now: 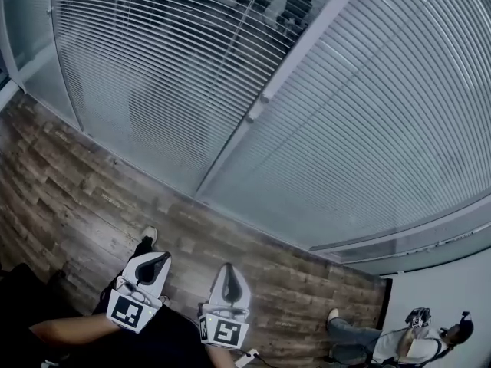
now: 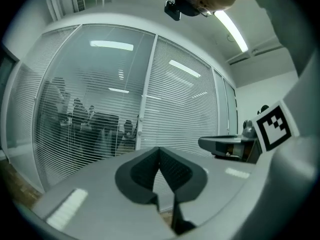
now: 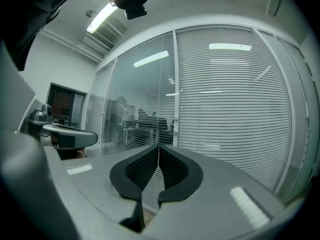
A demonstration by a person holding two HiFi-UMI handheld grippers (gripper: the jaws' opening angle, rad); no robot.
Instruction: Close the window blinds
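Observation:
A glass wall carries slatted blinds. The left panel's blinds (image 1: 153, 75) (image 2: 90, 119) (image 3: 140, 109) have their slats turned open, and people and furniture show through them. On the right panel the blinds (image 1: 368, 129) (image 2: 185, 109) (image 3: 230, 99) look close to opaque. A white post (image 1: 268, 98) with small knobs stands between the panels. My left gripper (image 1: 159, 257) (image 2: 160, 150) and right gripper (image 1: 230, 268) (image 3: 158, 146) are held side by side, low, pointing at the wall from a distance. Each is shut with nothing between its pads.
Wood-plank floor (image 1: 77, 190) runs up to the glass. My own leg and shoe (image 1: 146, 240) show beside the left gripper. A person (image 1: 406, 343) sits at the lower right by a white wall. A dark doorway (image 3: 62, 104) lies to the left.

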